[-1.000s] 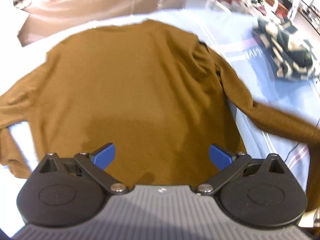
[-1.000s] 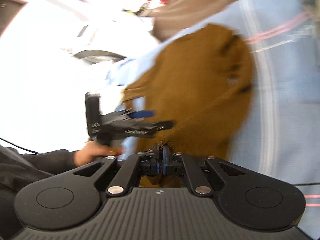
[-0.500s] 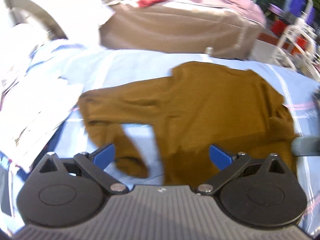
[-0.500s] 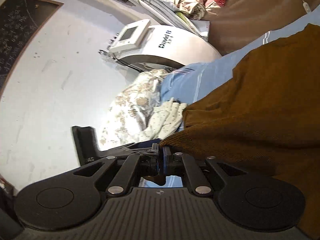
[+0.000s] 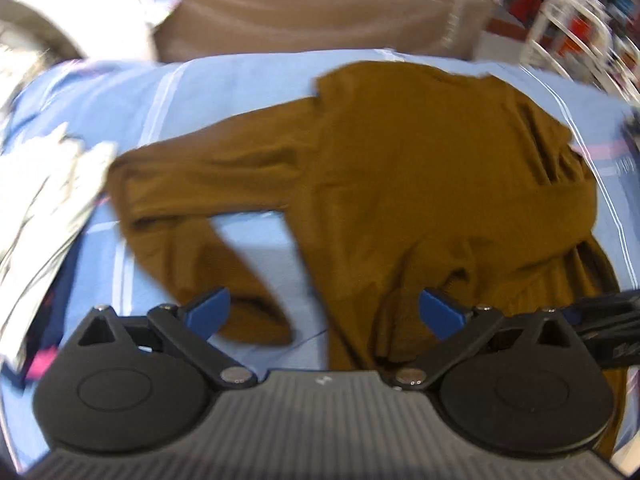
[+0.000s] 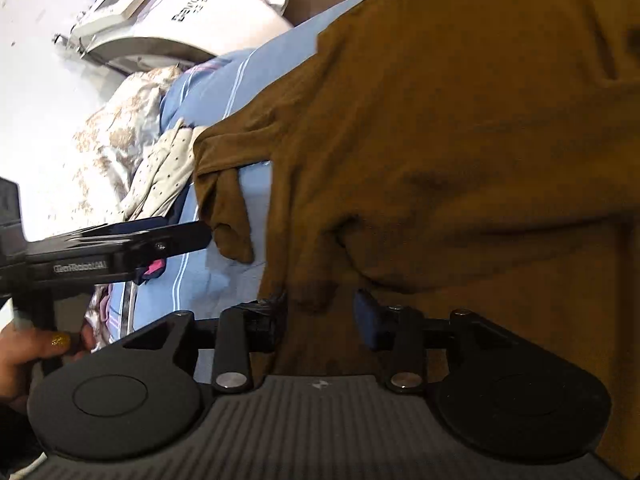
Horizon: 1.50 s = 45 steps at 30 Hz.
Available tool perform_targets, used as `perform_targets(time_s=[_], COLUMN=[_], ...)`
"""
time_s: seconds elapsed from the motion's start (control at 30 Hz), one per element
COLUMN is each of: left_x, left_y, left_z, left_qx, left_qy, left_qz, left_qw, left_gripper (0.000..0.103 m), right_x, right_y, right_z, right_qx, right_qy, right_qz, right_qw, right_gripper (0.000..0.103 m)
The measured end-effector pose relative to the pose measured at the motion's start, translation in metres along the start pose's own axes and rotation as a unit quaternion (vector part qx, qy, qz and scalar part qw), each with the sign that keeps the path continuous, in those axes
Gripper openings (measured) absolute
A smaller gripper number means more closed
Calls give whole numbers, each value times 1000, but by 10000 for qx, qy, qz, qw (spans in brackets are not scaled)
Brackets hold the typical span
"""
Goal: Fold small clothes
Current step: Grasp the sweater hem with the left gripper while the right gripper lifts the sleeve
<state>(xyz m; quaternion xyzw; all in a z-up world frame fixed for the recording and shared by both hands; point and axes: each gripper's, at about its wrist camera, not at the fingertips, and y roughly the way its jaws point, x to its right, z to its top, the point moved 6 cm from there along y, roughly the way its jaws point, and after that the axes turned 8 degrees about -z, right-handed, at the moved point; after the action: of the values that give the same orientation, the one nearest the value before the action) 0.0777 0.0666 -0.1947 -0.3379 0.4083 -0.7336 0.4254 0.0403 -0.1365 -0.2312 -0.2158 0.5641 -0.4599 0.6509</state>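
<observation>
A brown long-sleeved sweater [image 5: 420, 184] lies flat on a light blue striped sheet [image 5: 224, 92]. One sleeve is folded across its lower body. The other sleeve [image 5: 192, 208] bends back at the left, with its cuff near the left gripper's left pad. My left gripper [image 5: 324, 314] hovers open over the sweater's hem and the sheet, with nothing between its pads. My right gripper [image 6: 322, 316] is opening its jaws. The folded sleeve's cloth [image 6: 316, 300] lies loose between them, and the pads stand apart from it. In the right wrist view a hand [image 6: 36, 352] holds the left gripper [image 6: 120, 248].
A pile of floral and dotted cloth [image 6: 132, 148] lies at the sheet's left edge. A white machine [image 6: 180, 20] stands behind it. A brown upholstered surface [image 5: 320, 8] runs along the far side, with white metal racks [image 5: 580, 32] at the back right.
The right gripper carried the sleeve end across the sweater's body and lower, then its jaws parted. The left gripper moved sideways toward the other sleeve, staying open.
</observation>
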Motion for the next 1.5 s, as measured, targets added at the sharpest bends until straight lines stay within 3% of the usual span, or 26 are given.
perform_targets(time_s=[0.1, 0.23, 0.37, 0.5, 0.63, 0.7, 0.77, 0.83, 0.87, 1.07, 1.2, 1.27, 1.37, 1.43, 1.5], left_x=[21, 46, 67, 85, 83, 78, 71, 61, 58, 55, 39, 36, 36, 40, 45], left_y=[29, 68, 94, 96, 98, 94, 90, 89, 87, 56, 4, -28, -68, -90, -107], left_z=[5, 5, -4, -6, -6, -2, 2, 6, 8, 32, 77, 107, 149, 169, 185], left_qx=[-97, -404, -900, -869, -908, -821, -788, -788, -768, -318, 457, 838, 1281, 1522, 1706], left_qy=[779, 1731, 1995, 2052, 1777, 1589, 1315, 938, 806, 321, -403, -398, -231, -139, -9], left_qz=[178, 520, 176, -8, -349, -462, -577, -874, -988, -1375, -1769, -1824, -1867, -1919, -1897], left_qw=[9968, 9827, 9756, 9749, 9793, 9828, 9865, 9886, 9889, 9895, 9823, 9788, 9738, 9694, 9669], left_gripper=[103, 103, 102, 96, 70, 50, 21, 10, 9, 8, 8, 8, 8, 8, 8], right_x=[33, 85, 121, 132, 127, 122, 119, 119, 119, 123, 123, 119, 114, 108, 104], right_y=[-34, -78, -103, -104, -95, -88, -83, -82, -81, -79, -78, -73, -58, -51, -43], right_z=[1, 4, 3, 3, 3, 5, 6, 6, 7, 11, 14, 18, 24, 33, 46], right_qx=[375, 977, 1106, 1148, 1180, 1176, 1174, 1180, 1179, 1183, 1274, 1308, 1339, 1531, 1719], right_qy=[107, 120, 105, 198, 322, 307, 329, 349, 354, 373, 159, -61, -218, -197, -200], right_qz=[-460, -1506, -2027, -2223, -2129, -2088, -2044, -2018, -2013, -2092, -2232, -2277, -2294, -2296, -2591], right_qw=[9982, 9837, 9729, 9680, 9694, 9704, 9713, 9717, 9718, 9700, 9663, 9649, 9638, 9610, 9502], right_gripper=[67, 67, 67, 67, 67, 67, 67, 67, 67, 67, 67, 68, 80, 81, 85])
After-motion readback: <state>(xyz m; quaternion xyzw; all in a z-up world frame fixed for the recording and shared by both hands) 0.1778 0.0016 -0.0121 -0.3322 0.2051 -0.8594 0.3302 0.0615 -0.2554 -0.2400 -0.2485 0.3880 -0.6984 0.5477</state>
